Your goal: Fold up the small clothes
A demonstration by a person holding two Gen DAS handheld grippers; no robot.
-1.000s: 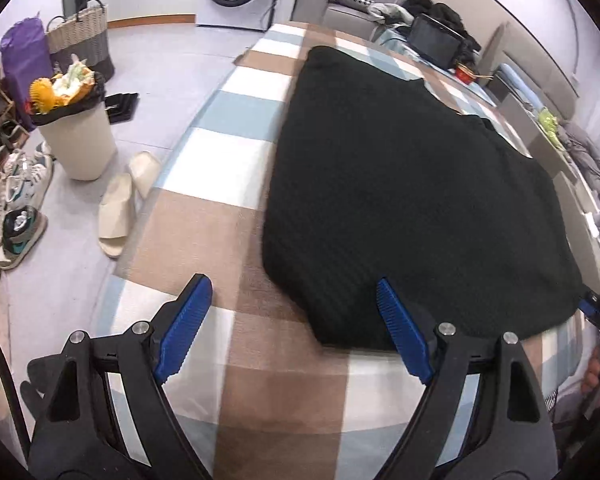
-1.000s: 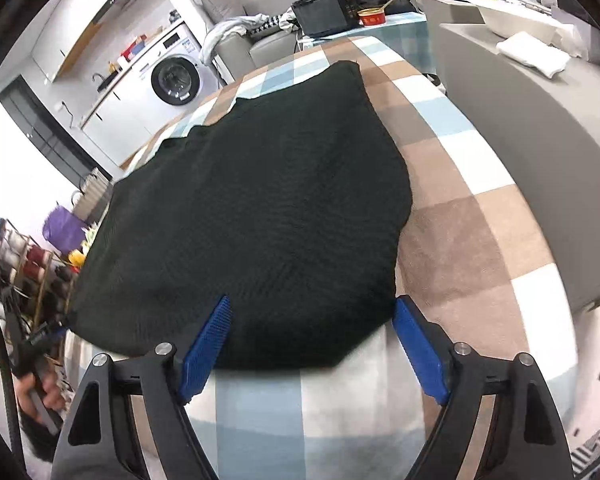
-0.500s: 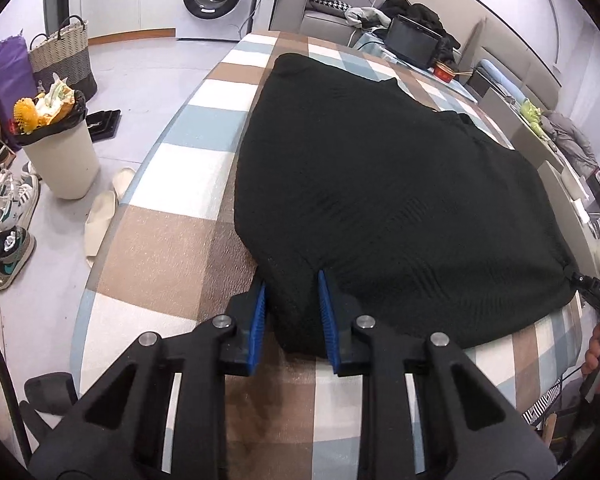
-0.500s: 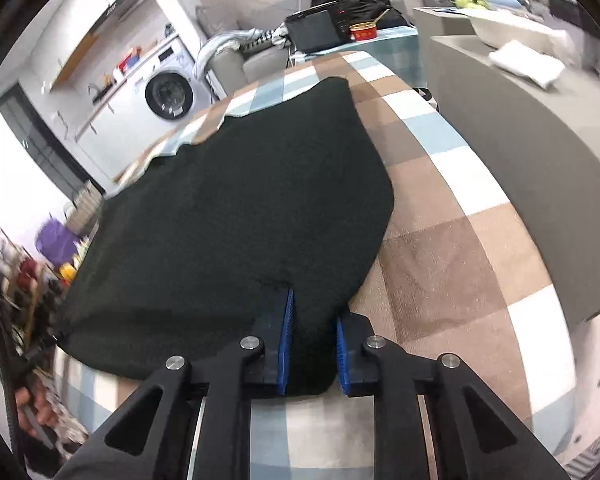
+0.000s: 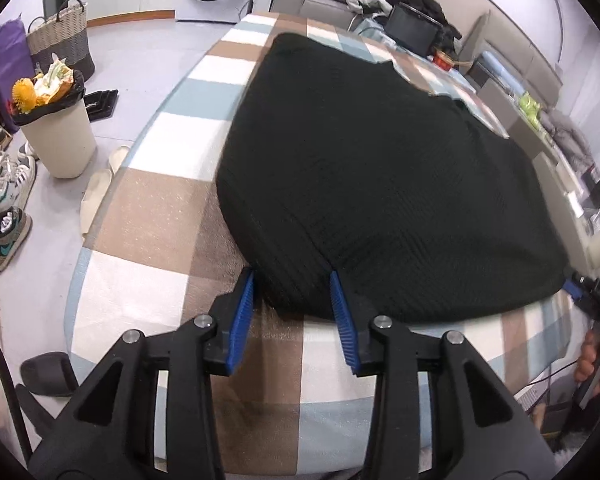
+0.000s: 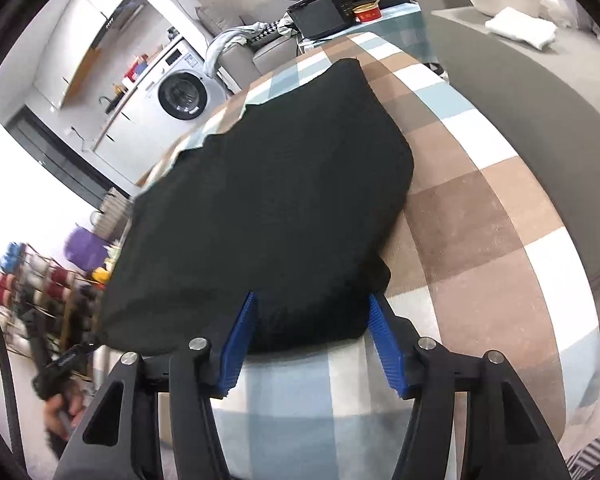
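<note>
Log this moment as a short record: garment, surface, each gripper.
garment: black knit garment, spread flat
surface: checked cloth in brown, blue and white
left gripper: jaws opening, the garment's near hem between the pads
right gripper: jaws opening, the near hem between the pads
fold: not yet made

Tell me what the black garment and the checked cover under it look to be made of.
Black garment: seemingly a knit, matte, with fine ribbed lines across its surface and soft rounded edges. Checked cover: apparently a soft short-pile or fleecy fabric, matte, slightly speckled in the brown squares; exact fibre unclear.
</note>
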